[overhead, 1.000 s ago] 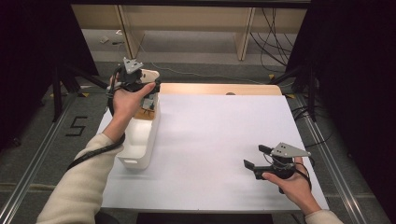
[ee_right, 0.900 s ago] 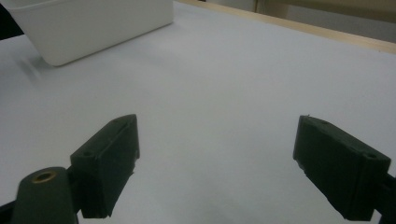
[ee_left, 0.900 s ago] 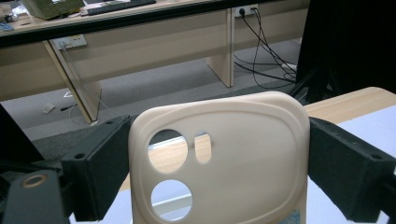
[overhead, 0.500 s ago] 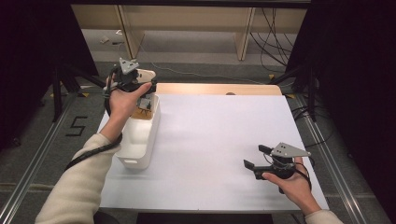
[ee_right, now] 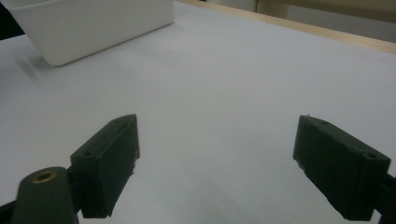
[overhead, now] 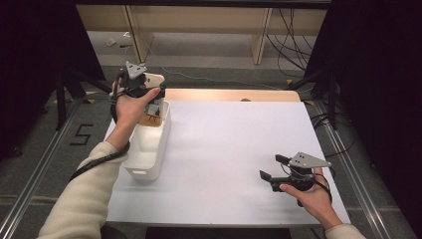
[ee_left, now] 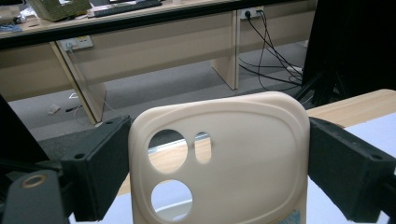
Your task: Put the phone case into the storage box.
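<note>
A cream phone case (ee_left: 219,158) with camera cutouts stands between the two black jaws of my left gripper (ee_left: 217,163), which is shut on its sides. Seen from the high view, that left gripper (overhead: 149,84) holds the phone case (overhead: 153,79) above the far end of a white bin (overhead: 147,149) at the table's left. My right gripper (overhead: 271,169) rests low over the white table (overhead: 234,134) near the front right, open, with nothing between its jaws; the right gripper (ee_right: 215,163) hovers over bare tabletop.
Something brownish lies in the white bin's far end (overhead: 152,119). The bin (ee_right: 93,25) appears far off in the right gripper view. A wooden strip (overhead: 224,94) runs along the table's far edge. Desks and cables (ee_left: 275,51) stand on the floor beyond.
My left gripper has lifted the phone case a little higher and back toward the far edge, above the bin's far end. The right gripper has stayed put.
</note>
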`<state>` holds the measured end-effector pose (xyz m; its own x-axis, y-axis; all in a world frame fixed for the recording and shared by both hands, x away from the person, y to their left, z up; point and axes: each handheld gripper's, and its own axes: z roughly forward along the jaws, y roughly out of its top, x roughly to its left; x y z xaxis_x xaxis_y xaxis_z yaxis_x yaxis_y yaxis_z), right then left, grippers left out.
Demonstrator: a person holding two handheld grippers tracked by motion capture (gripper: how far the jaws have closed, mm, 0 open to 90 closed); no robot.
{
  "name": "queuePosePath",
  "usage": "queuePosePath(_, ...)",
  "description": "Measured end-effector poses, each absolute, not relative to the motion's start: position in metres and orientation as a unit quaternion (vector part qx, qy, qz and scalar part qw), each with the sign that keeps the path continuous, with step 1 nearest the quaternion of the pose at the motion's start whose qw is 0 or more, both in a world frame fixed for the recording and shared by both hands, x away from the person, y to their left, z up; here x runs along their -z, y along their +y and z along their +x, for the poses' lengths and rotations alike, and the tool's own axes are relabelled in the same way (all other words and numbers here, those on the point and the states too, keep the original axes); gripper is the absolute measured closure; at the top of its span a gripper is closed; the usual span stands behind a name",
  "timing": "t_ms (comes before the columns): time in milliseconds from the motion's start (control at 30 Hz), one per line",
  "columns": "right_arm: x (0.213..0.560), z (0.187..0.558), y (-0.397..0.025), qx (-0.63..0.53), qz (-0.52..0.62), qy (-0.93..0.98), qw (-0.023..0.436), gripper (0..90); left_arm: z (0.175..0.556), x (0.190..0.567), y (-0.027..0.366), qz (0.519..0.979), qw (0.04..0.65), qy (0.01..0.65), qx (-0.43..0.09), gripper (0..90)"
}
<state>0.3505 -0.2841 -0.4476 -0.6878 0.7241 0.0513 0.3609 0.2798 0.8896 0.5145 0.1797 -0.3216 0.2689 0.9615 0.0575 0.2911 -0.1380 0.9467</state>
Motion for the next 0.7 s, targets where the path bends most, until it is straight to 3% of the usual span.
queuePosePath(700, 0.4476, 0.3505, -0.2842, -0.488, 0.349, 0.778, 0.186, 15.5, 0.521, 0.3259, 0.1838, 0.653, 0.453, 0.479, -0.373, 11.4)
